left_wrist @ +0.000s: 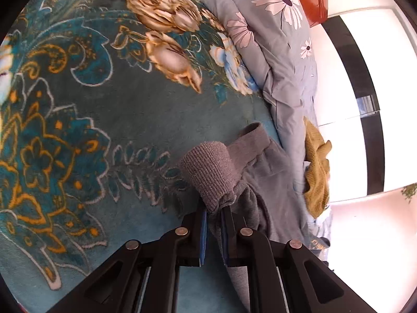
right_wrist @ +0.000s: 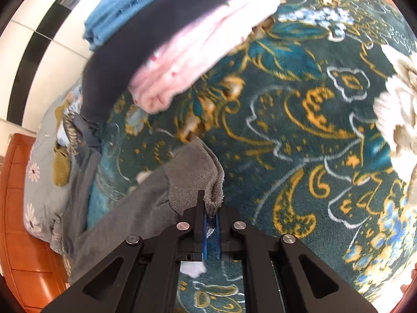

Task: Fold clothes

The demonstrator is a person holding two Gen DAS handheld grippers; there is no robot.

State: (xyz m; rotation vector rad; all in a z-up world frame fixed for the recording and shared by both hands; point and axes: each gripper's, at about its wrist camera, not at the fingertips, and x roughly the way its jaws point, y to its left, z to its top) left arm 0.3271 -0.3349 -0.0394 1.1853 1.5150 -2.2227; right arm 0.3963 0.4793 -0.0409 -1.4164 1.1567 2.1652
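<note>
Grey fleece garment point(left_wrist: 250, 182) lies on the teal floral blanket point(left_wrist: 91, 104) covering the bed, one ribbed cuff point(left_wrist: 208, 174) clamped in the left hand-held gripper point(left_wrist: 213, 216) — its jaws pinched tight on the cloth. Beside it sit a daisy-print pillow point(left_wrist: 276, 26) and a mustard knit point(left_wrist: 316, 169). The right hand-held gripper point(right_wrist: 211, 214) grips a ribbed edge of the same garment point(right_wrist: 192, 182) — beyond it, folded pink point(right_wrist: 198, 52), dark point(right_wrist: 125, 47) and blue clothes point(right_wrist: 125, 7) lie stacked.

The pink folded garment point(right_wrist: 198, 49) is motion-blurred; the grey garment point(left_wrist: 250, 182) runs off the lower edge.
</note>
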